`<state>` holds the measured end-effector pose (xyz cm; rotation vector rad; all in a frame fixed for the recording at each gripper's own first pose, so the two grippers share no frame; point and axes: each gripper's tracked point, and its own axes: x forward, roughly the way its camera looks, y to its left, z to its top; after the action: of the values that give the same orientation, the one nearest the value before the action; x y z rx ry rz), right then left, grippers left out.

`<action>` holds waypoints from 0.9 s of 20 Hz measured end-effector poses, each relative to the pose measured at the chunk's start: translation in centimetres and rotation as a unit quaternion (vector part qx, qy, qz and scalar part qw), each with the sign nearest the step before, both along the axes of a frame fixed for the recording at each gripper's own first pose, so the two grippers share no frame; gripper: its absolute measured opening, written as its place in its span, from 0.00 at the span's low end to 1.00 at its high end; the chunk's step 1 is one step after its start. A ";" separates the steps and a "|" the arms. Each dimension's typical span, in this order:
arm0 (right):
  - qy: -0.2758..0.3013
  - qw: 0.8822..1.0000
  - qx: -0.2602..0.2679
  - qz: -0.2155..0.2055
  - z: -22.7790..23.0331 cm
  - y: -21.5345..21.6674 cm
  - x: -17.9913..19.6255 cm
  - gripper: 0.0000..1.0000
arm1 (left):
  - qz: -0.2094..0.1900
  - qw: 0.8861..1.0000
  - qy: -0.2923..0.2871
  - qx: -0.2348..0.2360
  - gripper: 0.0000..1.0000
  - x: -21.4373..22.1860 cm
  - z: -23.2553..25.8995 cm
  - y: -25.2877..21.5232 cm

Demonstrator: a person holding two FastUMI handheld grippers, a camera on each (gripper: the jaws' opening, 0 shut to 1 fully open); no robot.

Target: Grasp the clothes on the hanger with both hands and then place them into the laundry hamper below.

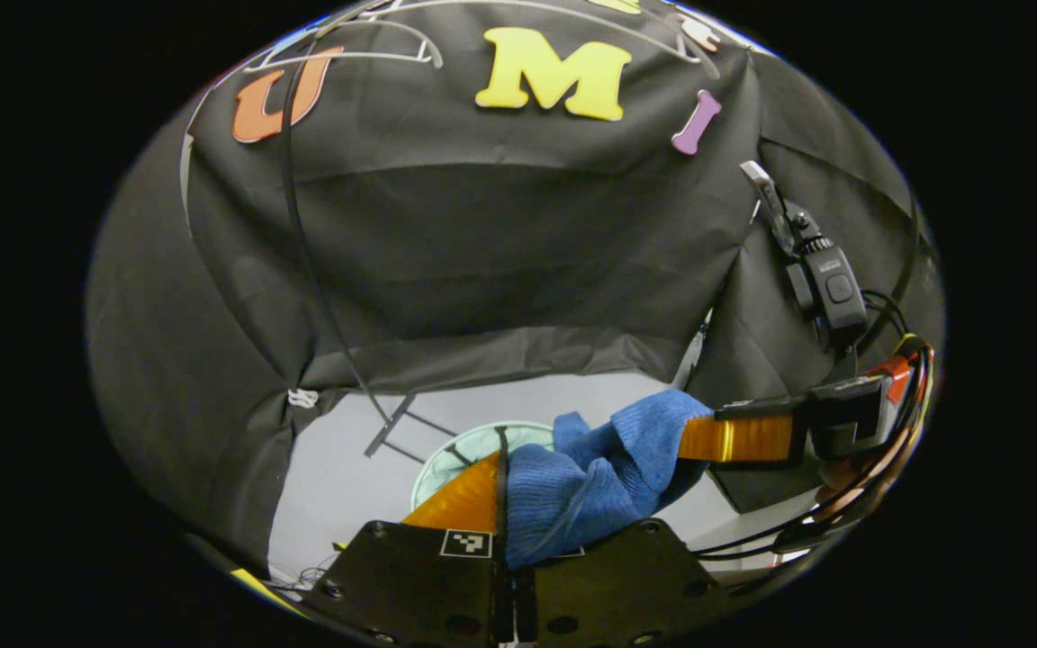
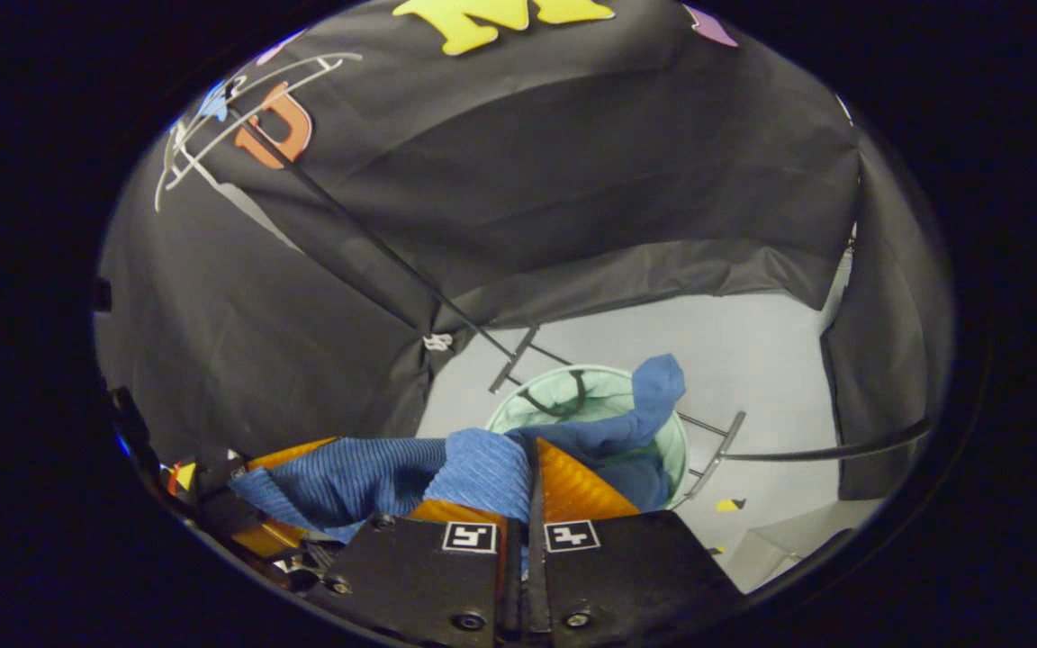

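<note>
Blue knit sweater (image 1: 586,486) pinched between my two grippers, bunched up above the mint-green laundry hamper (image 2: 563,396) on the pale floor (image 2: 752,360). My left gripper (image 1: 502,504) has its fingers closed on one end of the fabric, my right gripper (image 2: 532,486) has its fingers closed on the other end, cloth stretched between them. One loose corner of the sweater hangs over the hamper's rim. Black stand legs (image 2: 518,355) sit beside the hamper
</note>
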<state>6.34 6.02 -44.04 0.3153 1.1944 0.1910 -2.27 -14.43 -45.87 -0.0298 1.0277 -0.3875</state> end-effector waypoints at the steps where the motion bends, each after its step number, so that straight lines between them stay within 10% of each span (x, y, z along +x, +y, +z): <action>1: 0.011 1.000 -0.006 0.006 -0.9 -0.1 -0.1 0.06 | 0.002 1.000 0.013 0.004 0.08 -0.5 -0.8 0.0; 9: 0.094 0.993 -0.066 0.031 -8.7 -0.6 0.1 0.08 | 0.024 0.989 0.131 0.058 0.14 -2.4 -7.2 0.9; 10: 0.100 0.992 -0.071 0.028 -9.5 -0.8 0.0 0.16 | 0.032 0.985 0.158 0.057 0.27 -3.2 -7.7 0.9; 11: 0.100 0.992 -0.074 0.025 -9.7 -0.9 0.2 0.27 | 0.040 0.982 0.175 0.055 0.13 -3.6 -7.7 0.9; 15: 0.087 0.991 -0.102 0.022 -8.3 -3.1 0.2 0.76 | 0.049 0.980 0.185 0.047 0.74 -2.8 -7.7 1.5; 17: 0.068 0.991 -0.113 0.017 -6.9 -4.0 0.5 0.79 | 0.046 0.982 0.176 0.043 1.00 -2.7 -7.5 1.9; 18: 0.055 0.992 -0.117 0.014 -6.1 -4.8 0.5 0.76 | 0.044 0.984 0.170 0.041 0.96 -2.7 -6.9 1.9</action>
<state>6.86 1.26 -50.10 0.1055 1.3158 0.0572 -4.96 -12.50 -52.73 -0.0691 1.3747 -0.2622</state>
